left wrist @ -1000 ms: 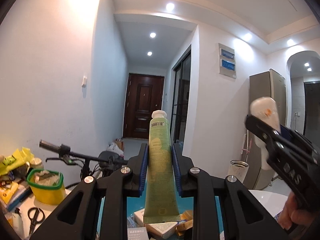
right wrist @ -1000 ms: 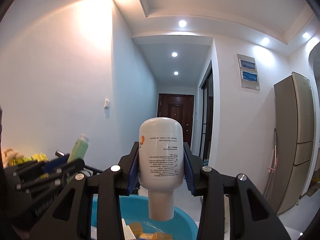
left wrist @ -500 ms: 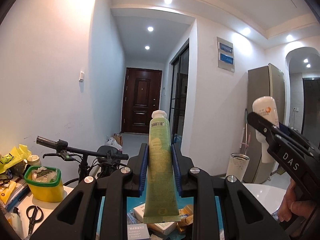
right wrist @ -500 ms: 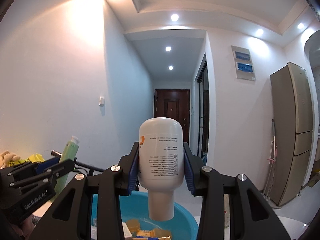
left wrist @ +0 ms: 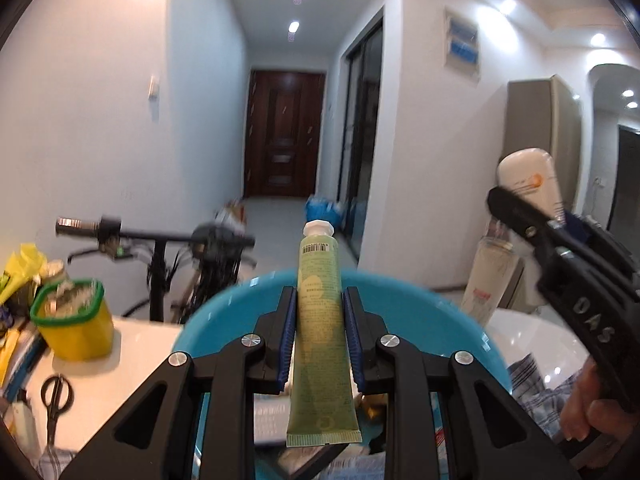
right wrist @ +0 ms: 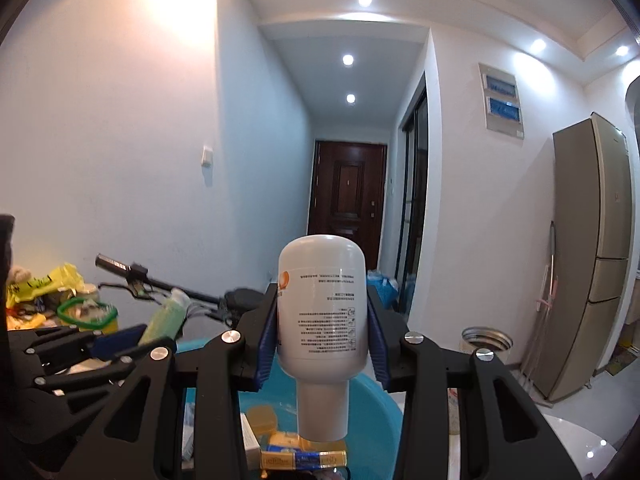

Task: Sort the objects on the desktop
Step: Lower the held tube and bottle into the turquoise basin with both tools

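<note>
My left gripper (left wrist: 319, 336) is shut on a green tube (left wrist: 322, 344), held upright with its white cap on top, over a blue basin (left wrist: 240, 308). My right gripper (right wrist: 322, 336) is shut on a white bottle (right wrist: 322, 312), cap end down, above the same blue basin (right wrist: 372, 420). Small boxes and yellow packets (right wrist: 300, 456) lie in the basin. In the left wrist view the right gripper (left wrist: 532, 220) with the white bottle (left wrist: 530, 178) shows at the right. In the right wrist view the left gripper (right wrist: 132, 340) and green tube (right wrist: 166, 318) show at the left.
A yellow tub with a green rim (left wrist: 72, 320) and black scissors (left wrist: 56, 396) sit on the white table (left wrist: 132, 360) at left. A bicycle (left wrist: 168, 248) stands behind. A tall jar (left wrist: 492, 280) stands right of the basin. A hand (left wrist: 592, 412) holds the right gripper.
Both grippers have dropped and tipped downward toward the basin, which now fills more of each view. Both grips are unchanged.
</note>
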Available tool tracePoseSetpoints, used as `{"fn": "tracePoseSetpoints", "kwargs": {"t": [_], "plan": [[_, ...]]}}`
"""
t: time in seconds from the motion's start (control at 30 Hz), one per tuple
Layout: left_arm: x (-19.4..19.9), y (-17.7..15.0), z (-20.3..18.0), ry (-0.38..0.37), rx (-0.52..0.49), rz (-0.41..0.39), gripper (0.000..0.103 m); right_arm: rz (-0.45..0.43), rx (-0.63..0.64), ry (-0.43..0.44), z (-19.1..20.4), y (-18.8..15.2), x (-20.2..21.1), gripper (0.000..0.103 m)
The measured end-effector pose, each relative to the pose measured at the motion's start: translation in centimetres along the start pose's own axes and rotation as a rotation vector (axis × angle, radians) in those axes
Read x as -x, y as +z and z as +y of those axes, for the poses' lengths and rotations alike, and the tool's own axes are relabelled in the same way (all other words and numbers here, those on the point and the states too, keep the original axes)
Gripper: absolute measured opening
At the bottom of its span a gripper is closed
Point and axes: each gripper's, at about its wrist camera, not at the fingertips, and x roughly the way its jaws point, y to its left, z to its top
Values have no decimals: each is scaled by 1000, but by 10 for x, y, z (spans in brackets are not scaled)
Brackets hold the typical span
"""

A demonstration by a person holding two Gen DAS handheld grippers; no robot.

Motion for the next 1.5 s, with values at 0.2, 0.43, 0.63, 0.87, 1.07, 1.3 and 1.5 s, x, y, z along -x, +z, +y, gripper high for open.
{"fn": "tracePoseSetpoints", "kwargs": {"t": [0.2,0.43,0.63,0.87,1.07,1.3,1.5], "plan": [[-25,-12,1,10,17,125,25,168,-38,24,-8,-17,-29,38],[-49,-27,7,60,38,278,25,375,-80,83,-19,-38,-60,38],[-62,-37,5,53,34,361,25,529,-63,89,-21,-60,-79,38],[-70,-42,5,43,27,405,25,622,-89,110,-26,-77,-95,38],[-72,-44,6,44,28,415,25,619,-87,128,-26,-75,-92,38],[-74,-45,6,54,30,421,25,617,-81,139,-23,-73,-91,38],[-76,-47,7,59,31,428,25,615,-83,136,-22,-71,-92,38]]}}
